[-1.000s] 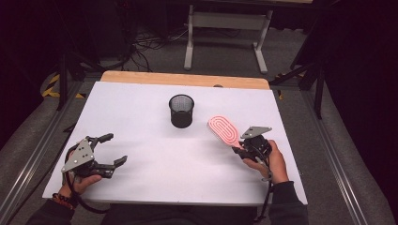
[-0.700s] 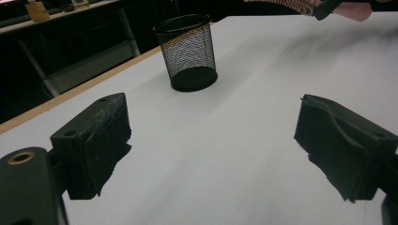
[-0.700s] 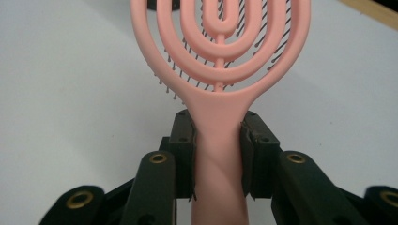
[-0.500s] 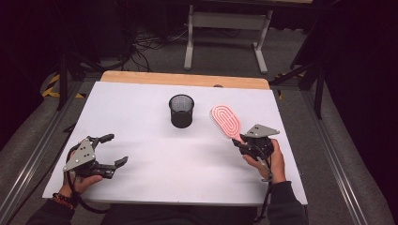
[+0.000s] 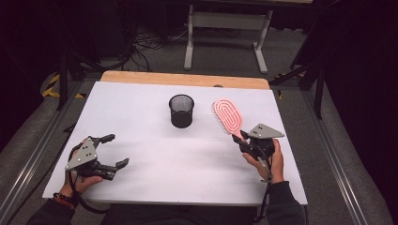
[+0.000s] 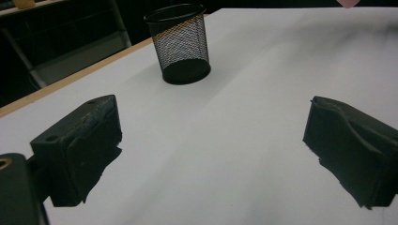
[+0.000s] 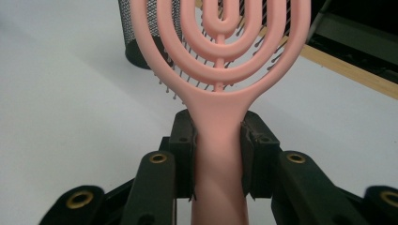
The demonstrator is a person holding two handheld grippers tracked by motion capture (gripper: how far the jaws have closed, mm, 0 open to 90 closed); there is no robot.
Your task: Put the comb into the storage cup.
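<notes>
A pink oval hairbrush [image 5: 227, 116] is held off the white tabletop [image 5: 141, 108], head pointing away from me, to the right of a black mesh cup [image 5: 181, 110]. My right gripper [image 5: 242, 140] is shut on the brush's handle; in the right gripper view both pads clamp the handle [image 7: 218, 154] and the brush head [image 7: 220, 51] rises in front of the mesh cup [image 7: 141, 42]. My left gripper [image 5: 117, 150] rests at the near left with its jaws wide; they have just been opening and nothing is between them. The left gripper [image 6: 211, 145] looks toward the mesh cup [image 6: 180, 42].
A wooden strip [image 5: 187, 78] runs along the table's far edge. Beyond it stand a grey metal stand [image 5: 225, 21] and cables on the floor. Bare white surface lies between the two hands.
The right gripper has shifted a little right and away, and the brush head has risen and moved farther back. The left gripper's jaws have spread wider while that hand stayed put.
</notes>
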